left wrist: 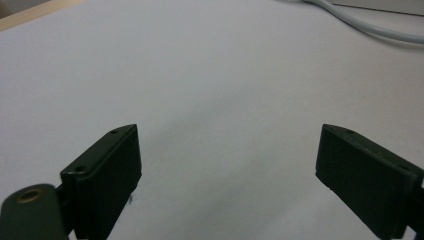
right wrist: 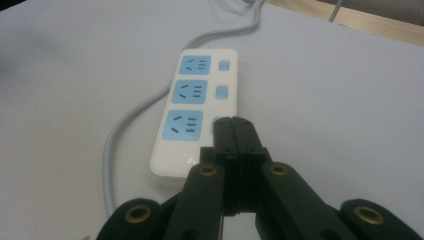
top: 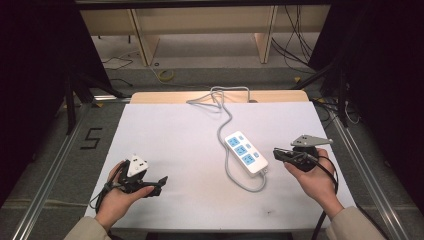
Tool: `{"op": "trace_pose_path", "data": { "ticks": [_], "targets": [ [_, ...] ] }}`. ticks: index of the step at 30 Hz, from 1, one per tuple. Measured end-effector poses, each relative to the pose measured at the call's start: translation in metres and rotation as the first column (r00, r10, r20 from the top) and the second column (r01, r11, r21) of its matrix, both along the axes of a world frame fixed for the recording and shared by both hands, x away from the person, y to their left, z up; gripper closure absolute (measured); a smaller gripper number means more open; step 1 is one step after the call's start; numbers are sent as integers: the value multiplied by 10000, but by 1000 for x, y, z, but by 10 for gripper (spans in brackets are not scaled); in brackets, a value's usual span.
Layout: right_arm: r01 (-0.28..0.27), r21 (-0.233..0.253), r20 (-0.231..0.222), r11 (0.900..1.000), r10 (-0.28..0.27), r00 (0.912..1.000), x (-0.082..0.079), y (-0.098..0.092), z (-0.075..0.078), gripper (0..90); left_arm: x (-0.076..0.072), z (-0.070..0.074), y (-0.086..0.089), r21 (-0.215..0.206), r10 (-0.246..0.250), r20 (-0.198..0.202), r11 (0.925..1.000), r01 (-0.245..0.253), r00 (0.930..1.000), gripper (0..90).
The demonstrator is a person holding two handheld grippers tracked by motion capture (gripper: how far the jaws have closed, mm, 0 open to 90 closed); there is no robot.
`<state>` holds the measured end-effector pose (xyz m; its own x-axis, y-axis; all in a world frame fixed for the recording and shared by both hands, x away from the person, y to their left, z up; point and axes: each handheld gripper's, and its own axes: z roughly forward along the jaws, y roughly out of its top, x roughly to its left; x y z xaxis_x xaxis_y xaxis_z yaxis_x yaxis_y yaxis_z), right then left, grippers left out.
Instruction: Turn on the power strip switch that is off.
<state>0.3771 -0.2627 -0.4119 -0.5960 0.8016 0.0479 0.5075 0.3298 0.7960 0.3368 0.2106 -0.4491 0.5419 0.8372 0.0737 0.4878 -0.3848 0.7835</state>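
I see the white plastic three-socket power strip with blue faces (top: 245, 152) lying right of centre on the white worktop (top: 175, 140), its grey cord (top: 223, 125) looping to the far edge. Right gripper (top: 276, 153) has its jaws closed, tips over the nearest rocker switch (right wrist: 217, 123). Left gripper (top: 162, 181) is wide open near the front-left corner, holding nothing. My read: light, rigid, slick shell; I'd pinch across the long sides, since the cord will drag.

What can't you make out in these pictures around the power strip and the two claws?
- Nearest switch of the power strip: right gripper view, hidden behind the shut right claw.
- The strip's plug: high view, cord runs off the table's far edge.
- Switch states: too small, high view.
- Left gripper view: the open left claw faces bare table, strip cut off at the top edge.
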Motion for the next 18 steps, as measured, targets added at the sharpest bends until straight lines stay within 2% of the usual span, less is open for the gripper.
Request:
{"op": "trace_pose_path", "data": {
  "ticks": [18],
  "targets": [
    [-44,-216,-184,9998,40,9998,12,8,2,900,0,0,0,-12,-16,-1,10000,16,10000,109]
  ]
}}
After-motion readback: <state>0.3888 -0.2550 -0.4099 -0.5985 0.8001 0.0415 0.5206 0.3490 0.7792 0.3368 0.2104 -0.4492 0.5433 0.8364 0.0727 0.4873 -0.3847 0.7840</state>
